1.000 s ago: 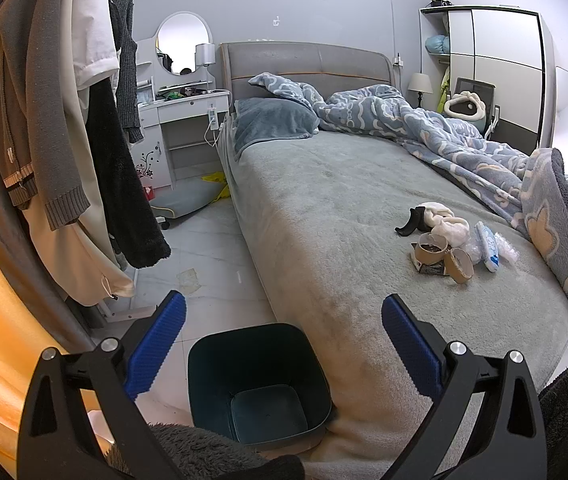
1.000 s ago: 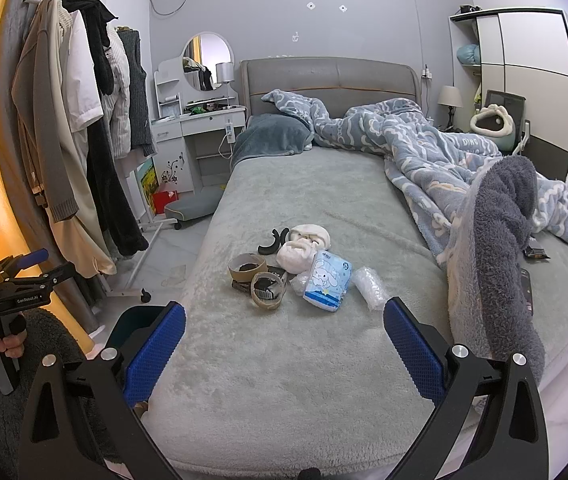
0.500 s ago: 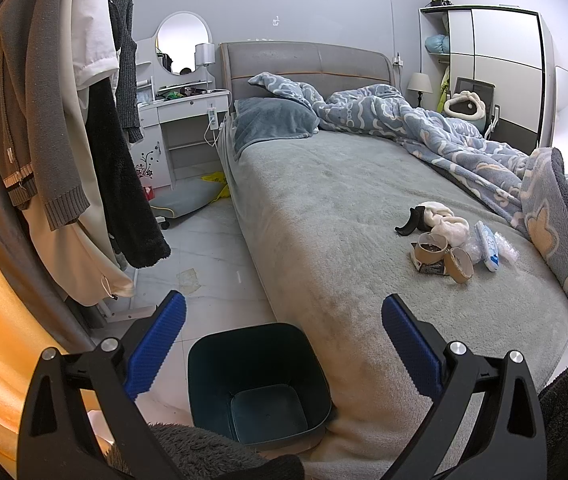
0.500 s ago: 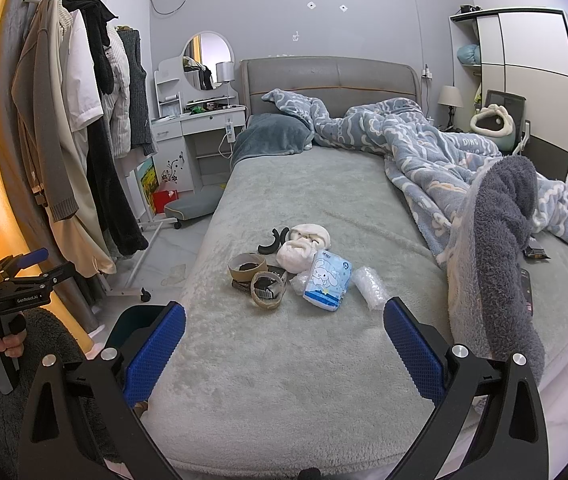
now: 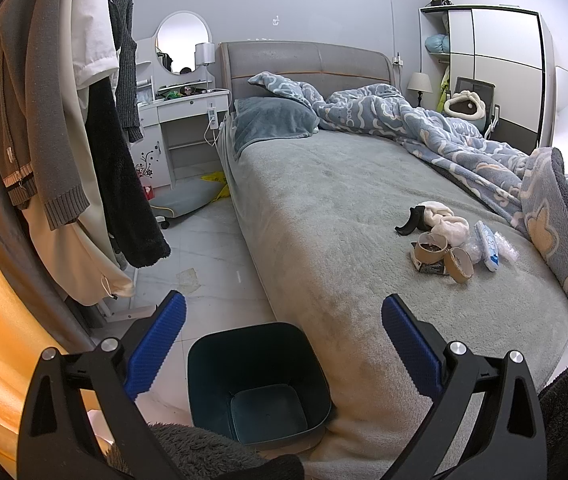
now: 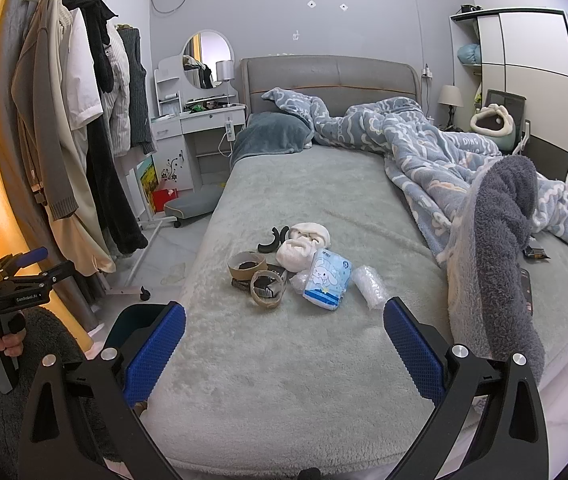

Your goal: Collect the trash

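Cardboard is most of what I have to collect: two spent tape rings (image 6: 258, 278) lie touching each other on the grey bed (image 6: 268, 380), toward its left edge and nearer the foot than the pillow. I judge them light and fairly stiff, so I would pinch one across its wall, one finger inside the hole. Just behind them sits a crumpled white wad (image 6: 304, 246), soft and easy to squeeze anywhere. Beside the rings on the right lies a blue tissue pack (image 6: 327, 280), slick film, likely to slide unless I take it across its narrow sides. A clear bubble-wrap scrap (image 6: 370, 286) lies next to the pack, nearly weightless and slippery. A curved black piece (image 6: 272, 242) lies behind the rings; I cannot tell what it is.

My right gripper (image 6: 284, 338) hangs above the foot of the bed, jaws spread wide and holding nothing. My left gripper (image 5: 283, 336) is likewise wide apart and empty, over the dark teal bin (image 5: 258, 380), which stands on the floor against the bed's left edge, near the foot corner.

To the right of the pile, a heaped blue blanket (image 6: 484, 216) crowds in, and hanging coats (image 6: 68, 152) fill the left of the room. Nothing blocks the path from pile to bin.
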A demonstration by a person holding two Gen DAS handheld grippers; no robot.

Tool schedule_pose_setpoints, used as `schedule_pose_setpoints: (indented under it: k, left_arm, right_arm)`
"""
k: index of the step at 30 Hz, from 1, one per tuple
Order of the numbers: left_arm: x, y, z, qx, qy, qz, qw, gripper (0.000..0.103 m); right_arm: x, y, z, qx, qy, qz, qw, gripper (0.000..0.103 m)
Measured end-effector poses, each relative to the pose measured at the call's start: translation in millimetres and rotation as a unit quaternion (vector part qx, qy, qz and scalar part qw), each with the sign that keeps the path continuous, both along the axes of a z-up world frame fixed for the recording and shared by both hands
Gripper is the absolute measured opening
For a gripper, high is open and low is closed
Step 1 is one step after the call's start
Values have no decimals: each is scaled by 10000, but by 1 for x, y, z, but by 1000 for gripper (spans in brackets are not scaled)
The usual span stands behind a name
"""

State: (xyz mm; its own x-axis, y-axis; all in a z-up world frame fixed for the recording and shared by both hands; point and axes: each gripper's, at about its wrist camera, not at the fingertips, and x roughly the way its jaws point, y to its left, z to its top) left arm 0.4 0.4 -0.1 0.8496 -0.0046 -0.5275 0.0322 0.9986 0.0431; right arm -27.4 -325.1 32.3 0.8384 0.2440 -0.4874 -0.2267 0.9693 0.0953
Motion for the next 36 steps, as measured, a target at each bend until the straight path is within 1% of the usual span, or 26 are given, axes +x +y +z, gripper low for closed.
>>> schedule_pose_setpoints:
  k: [6, 11, 13, 14, 17, 19, 22, 26, 30, 33, 35, 36]
  left_arm:
    - [0, 0, 0, -2, 2, 2, 10000, 100]
    - [-1, 0, 1, -79, 46, -1, 10000, 100]
    - [-4, -1, 5, -82, 17, -14, 10000, 100]
    - [-5, -3, 6, -79, 25, -4, 10000, 100]
    - [-3, -1, 6, -99, 98, -22, 9999, 100]
    - [-4, 0, 6, -105, 143, -40, 9998, 100]
    - [-1, -4, 3, -56, 202, -153, 9997, 100]
    - [5, -12, 0, 55, 149, -409, 9990, 100]
    - [16, -17, -9, 10, 204, -717, 9972, 100]
    - [26, -20, -17, -36, 262, -961, 9950, 100]
    - [31, -21, -23, -37, 286, -1027, 9943, 100]
    - [34, -20, -24, -37, 304, -1038, 9941, 100]
  right_arm:
    - [0, 0, 1, -2, 5, 0, 10000, 100]
    - [-2, 2, 1, 9, 33, 18, 10000, 100]
    - [-3, 1, -1, 32, 49, 28, 10000, 100]
    - [-2, 0, -6, 46, 58, 37, 10000, 100]
    - [-2, -4, -11, 140, 149, 52, 9998, 100]
    - [-3, -4, -13, 104, 250, 46, 9996, 100]
    - [-6, -2, -9, -19, 237, -28, 9997, 100]
    - [1, -3, -11, 193, 244, -81, 9995, 100]
    - [12, 1, -21, 187, 285, -124, 9993, 100]
    - [25, 6, -35, 222, 366, -56, 9991, 100]
    - [34, 11, -46, 224, 491, 31, 9985, 96]
    - [38, 14, -49, 220, 540, 63, 9983, 92]
